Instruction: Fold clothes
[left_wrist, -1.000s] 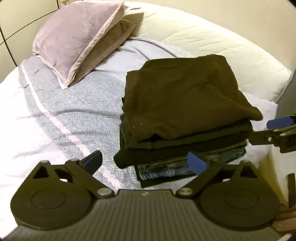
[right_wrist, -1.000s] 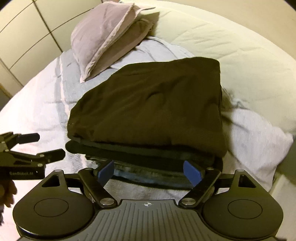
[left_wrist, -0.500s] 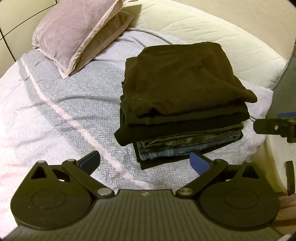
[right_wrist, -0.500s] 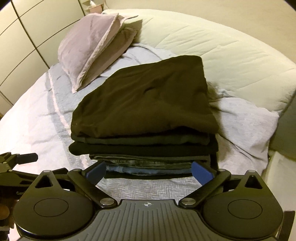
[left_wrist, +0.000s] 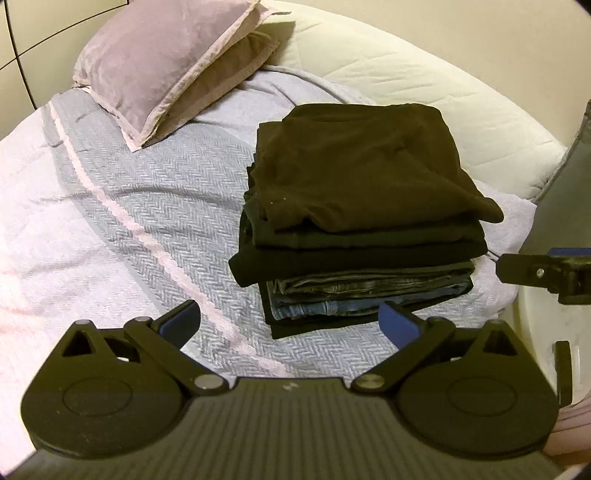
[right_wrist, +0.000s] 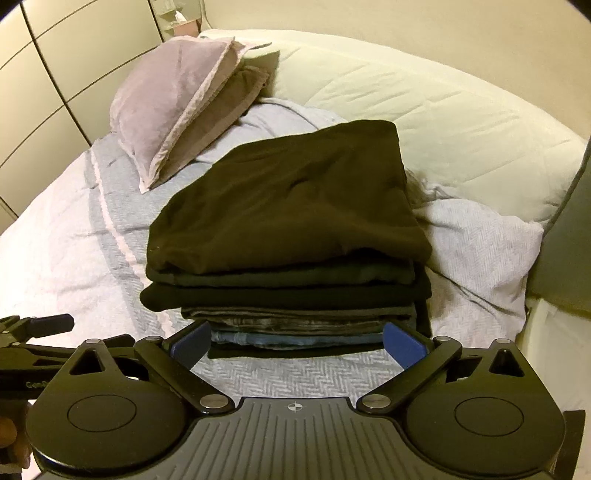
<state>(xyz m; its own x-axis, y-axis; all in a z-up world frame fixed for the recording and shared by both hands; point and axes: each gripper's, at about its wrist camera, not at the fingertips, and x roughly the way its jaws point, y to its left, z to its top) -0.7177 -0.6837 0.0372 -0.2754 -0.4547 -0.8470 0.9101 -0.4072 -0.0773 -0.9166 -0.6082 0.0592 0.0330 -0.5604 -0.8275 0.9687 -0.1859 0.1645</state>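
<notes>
Stack of folded clothes (right_wrist: 288, 243) is seen at frame centre; left gripper (left_wrist: 290, 319) and right gripper (right_wrist: 295, 341) are held wide, empty. Top layer could be pushed askew if bumped.

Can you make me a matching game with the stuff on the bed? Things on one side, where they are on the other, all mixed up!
Things:
1. brown top
2. blue jeans
3. pink pillow
4. white duvet

Places:
A. near the bottom of the clothes pile
B. rolled up along the far side of the bed, behind the pile
C. on the very top of the pile
D. at the head of the bed, leaning on a darker pillow

Pairs: 1-C, 2-A, 3-D, 4-B
</notes>
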